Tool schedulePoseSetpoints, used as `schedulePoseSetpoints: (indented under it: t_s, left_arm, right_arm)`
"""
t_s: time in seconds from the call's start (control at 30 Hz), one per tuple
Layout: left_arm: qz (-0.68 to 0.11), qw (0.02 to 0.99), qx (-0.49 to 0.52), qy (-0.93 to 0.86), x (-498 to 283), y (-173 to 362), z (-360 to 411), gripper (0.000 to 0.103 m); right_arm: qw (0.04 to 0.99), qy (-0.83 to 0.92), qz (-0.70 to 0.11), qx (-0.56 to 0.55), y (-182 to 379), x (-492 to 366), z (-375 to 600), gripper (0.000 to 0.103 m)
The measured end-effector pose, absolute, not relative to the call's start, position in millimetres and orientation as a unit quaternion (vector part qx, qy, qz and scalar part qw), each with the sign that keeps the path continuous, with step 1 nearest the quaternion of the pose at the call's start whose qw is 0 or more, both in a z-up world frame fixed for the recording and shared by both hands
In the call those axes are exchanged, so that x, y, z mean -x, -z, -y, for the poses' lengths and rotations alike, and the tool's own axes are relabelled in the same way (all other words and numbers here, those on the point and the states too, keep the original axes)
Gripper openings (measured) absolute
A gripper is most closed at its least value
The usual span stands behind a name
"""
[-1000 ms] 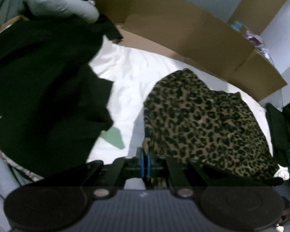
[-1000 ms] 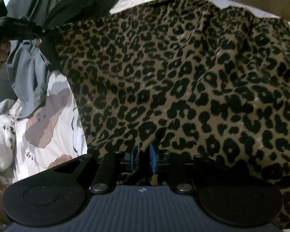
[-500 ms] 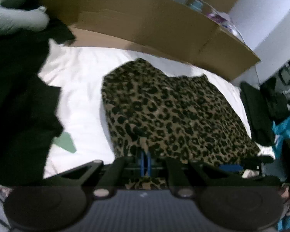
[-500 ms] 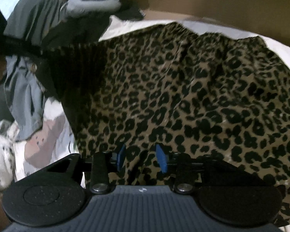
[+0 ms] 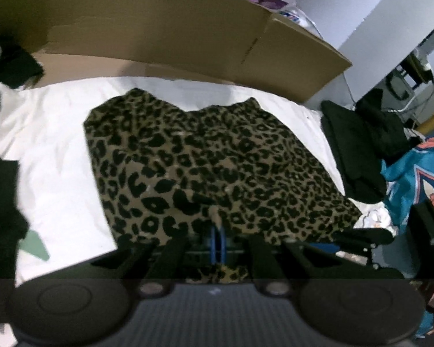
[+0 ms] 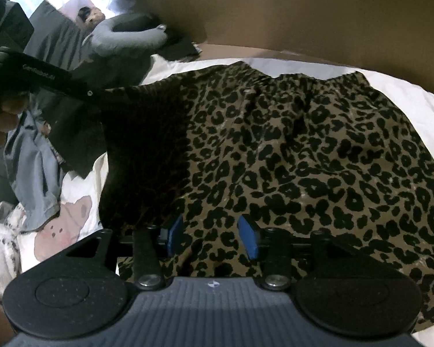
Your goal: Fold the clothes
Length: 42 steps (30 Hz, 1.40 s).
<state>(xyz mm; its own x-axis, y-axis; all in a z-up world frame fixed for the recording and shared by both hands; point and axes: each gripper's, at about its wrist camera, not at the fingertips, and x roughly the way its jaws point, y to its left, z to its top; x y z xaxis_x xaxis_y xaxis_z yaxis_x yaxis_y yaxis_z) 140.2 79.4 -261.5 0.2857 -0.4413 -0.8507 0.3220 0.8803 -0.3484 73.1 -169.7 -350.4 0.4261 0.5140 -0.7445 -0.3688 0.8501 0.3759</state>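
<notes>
A leopard-print garment [image 5: 205, 162] lies spread on the white sheet [image 5: 52, 156], its gathered waistband toward the cardboard at the back. My left gripper [image 5: 217, 243] is shut on the garment's near edge, a pinch of cloth standing up between its blue pads. In the right wrist view the same garment [image 6: 318, 156] fills the frame. My right gripper [image 6: 211, 237] hovers over its near edge with the jaws opening; the blue pads stand apart and clear of the cloth. The left gripper's black arm [image 6: 43, 78] and a hand show at the left there.
A folded cardboard wall [image 5: 165, 29] runs along the back of the bed. Black clothes [image 5: 353, 150] and a teal garment [image 5: 413, 179] lie to the right. Dark and grey clothes [image 6: 43, 150] plus a grey plush toy [image 6: 124, 40] are heaped at the left.
My left gripper has dragged the garment's edge sideways, spreading it flat on the sheet. My right gripper's pads have parted and let go of the cloth, and it has lifted slightly.
</notes>
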Motion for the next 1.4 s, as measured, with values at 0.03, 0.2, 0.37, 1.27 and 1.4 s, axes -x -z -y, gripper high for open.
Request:
schedulePoseSetpoints:
  t_s: [0.03, 0.2, 0.37, 1.27, 1.4]
  left_arm:
    - [-0.547, 0.799, 0.055, 0.242, -142, 263, -75, 0.004]
    - [-0.553, 0.790, 0.068, 0.257, -143, 276, -53, 0.004]
    - [-0.563, 0.779, 0.072, 0.267, -139, 289, -35, 0.004]
    - [-0.583, 0.739, 0.146, 0.306, -134, 303, 14, 0.005]
    - [-0.577, 0.744, 0.137, 0.308, -131, 300, 18, 0.007]
  right_arm:
    - [0.842, -0.260, -0.466, -0.081, 351, -73, 171, 0.050]
    - [0.845, -0.253, -0.463, -0.086, 352, -75, 171, 0.050]
    - [0.847, -0.250, -0.460, -0.089, 351, -76, 169, 0.050]
    - [0.869, -0.236, -0.420, -0.117, 342, -88, 162, 0.049]
    - [0.872, -0.233, -0.417, -0.109, 343, -88, 163, 0.013]
